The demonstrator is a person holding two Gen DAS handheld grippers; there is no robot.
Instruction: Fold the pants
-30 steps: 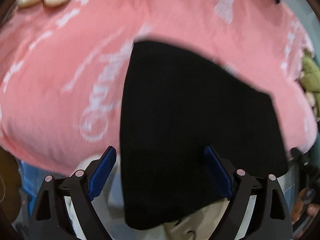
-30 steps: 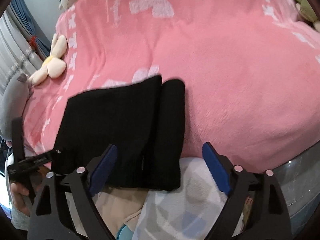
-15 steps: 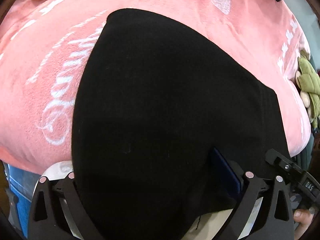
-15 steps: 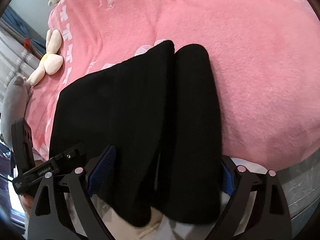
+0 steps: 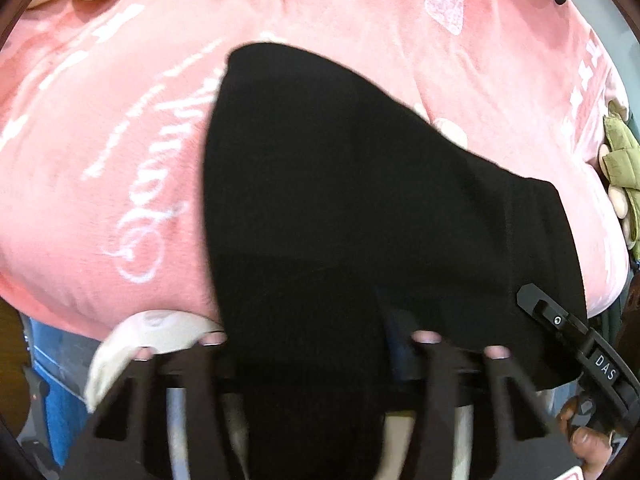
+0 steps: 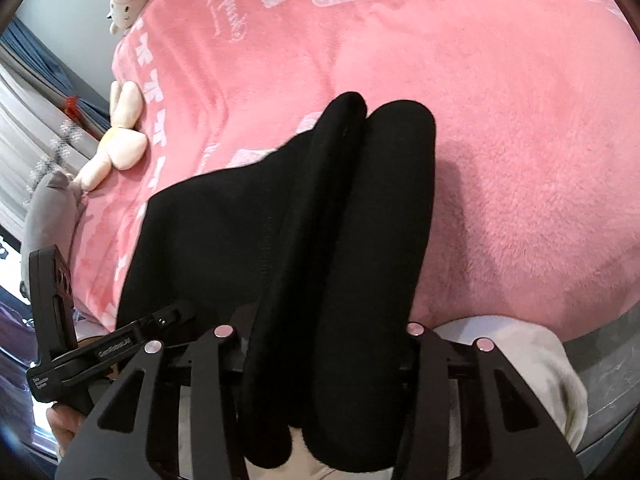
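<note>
a: where are the pants (image 5: 360, 208) seen?

b: they are laid on the pink blanket (image 5: 100, 152) of the bed, at its near edge, with the near end hanging over it. in the left wrist view a broad black panel is shown, narrowing toward the far side. in the right wrist view the pants (image 6: 320, 240) are seen as two long rolls side by side, touching, with a flat black part spread to the left of them.

a: how is the left gripper (image 5: 316, 344) set?

b: its near frame is covered by the cloth. one blue pad (image 5: 394, 344) is just made out under the black fabric; the other is hidden. the cloth is draped between the fingers, but whether it is pinched cannot be told.

a: and the right gripper (image 6: 320, 344)?

b: the same is found there. the two rolls are passed between its arms and both pads are hidden by the fabric, so a grip cannot be confirmed or ruled out.

a: what else is shown?

b: a cream plush flower (image 6: 120, 140) and a grey plush (image 6: 48, 208) are seen at the left edge of the blanket (image 6: 500, 140) in the right wrist view, well apart from the pants. a green plush (image 5: 620, 160) is seen at the right edge in the left wrist view. white bows and script are printed on the blanket. each gripper is caught at the edge of the other's view.
</note>
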